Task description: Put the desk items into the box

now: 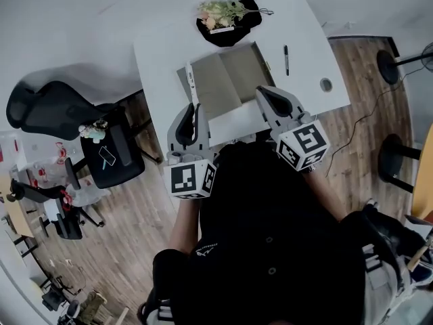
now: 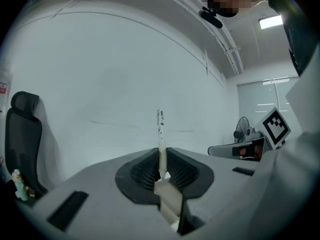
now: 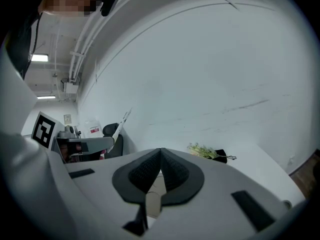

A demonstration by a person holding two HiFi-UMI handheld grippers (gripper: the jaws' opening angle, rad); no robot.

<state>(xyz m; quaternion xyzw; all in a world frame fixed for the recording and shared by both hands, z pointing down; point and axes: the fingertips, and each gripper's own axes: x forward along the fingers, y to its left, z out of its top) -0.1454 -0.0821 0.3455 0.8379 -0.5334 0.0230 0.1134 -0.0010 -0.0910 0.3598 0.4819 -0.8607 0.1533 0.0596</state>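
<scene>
Left gripper [image 2: 161,170] is clamped on a white pen [image 2: 160,134]. It's pinched right at the bottom end, and the rest pokes straight up out of the jaws. Right gripper [image 3: 160,158] has its jaws squeezed together with nothing in them.

From the head view, both grippers sit at the near edge of the white desk [image 1: 169,53]. The open cardboard box [image 1: 233,80] is just past them, flaps spread out. The white pen's far end looks to be over the box's left flap, not clearly over the opening. A black pen [image 1: 286,59] lies on the desk to the right of the box, apart from the right gripper. A bunch of flowers [image 1: 220,11] on something black sits behind the box.

What I'd worry about:
- The grip is only on the pen's very end, so it could swing or slide out if the gripper tilts fast.
- The long free end could snag a flap on the way in.
- If it's let go over the flap, it probably rolls onto the desk or off the edge.

Writing: there's some tiny dark print near the top of the white pen, too small to read. The grippers' cubes only have square black-and-white markers, no brand names I can make out.
</scene>
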